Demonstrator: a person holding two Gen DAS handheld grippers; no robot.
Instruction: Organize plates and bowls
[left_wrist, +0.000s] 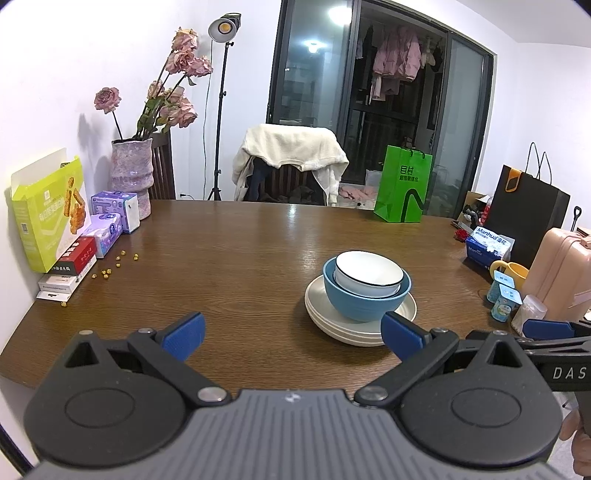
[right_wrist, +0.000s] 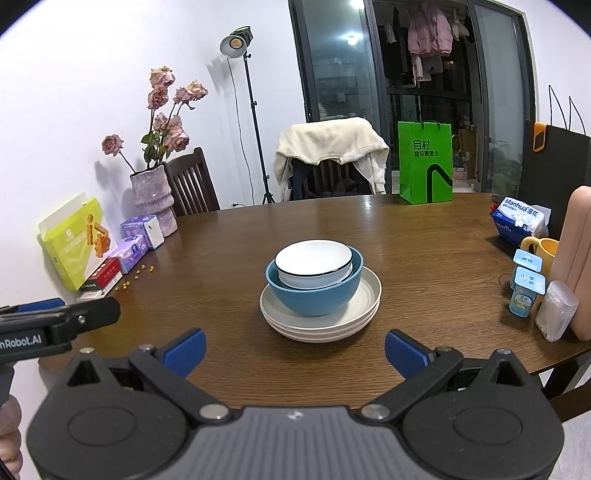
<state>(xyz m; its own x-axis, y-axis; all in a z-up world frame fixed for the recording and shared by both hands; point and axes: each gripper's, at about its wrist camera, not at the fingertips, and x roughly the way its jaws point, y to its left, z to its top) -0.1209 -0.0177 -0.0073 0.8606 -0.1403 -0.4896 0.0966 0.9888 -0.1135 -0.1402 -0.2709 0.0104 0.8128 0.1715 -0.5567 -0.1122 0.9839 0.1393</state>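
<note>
A white bowl with a dark rim (left_wrist: 367, 271) (right_wrist: 313, 260) sits inside a blue bowl (left_wrist: 364, 301) (right_wrist: 314, 297), which stands on a stack of cream plates (left_wrist: 325, 314) (right_wrist: 364, 306) on the brown table (left_wrist: 221, 266) (right_wrist: 424, 258). My left gripper (left_wrist: 291, 338) is open and empty, near the table's front edge, with the stack ahead to its right. My right gripper (right_wrist: 293, 350) is open and empty, just short of the stack, which is centred ahead. The right gripper's tip shows at the left wrist view's right edge (left_wrist: 546, 328).
A vase of pink roses (left_wrist: 131, 173), tissue packs and boxes (left_wrist: 48, 218) line the table's left side. A green bag (right_wrist: 424, 162), tissue pack (right_wrist: 517, 219), yellow mug (right_wrist: 543, 251), small bottles (right_wrist: 524, 291), a clear box and pink suitcase stand at right. A draped chair (right_wrist: 332, 158) is behind.
</note>
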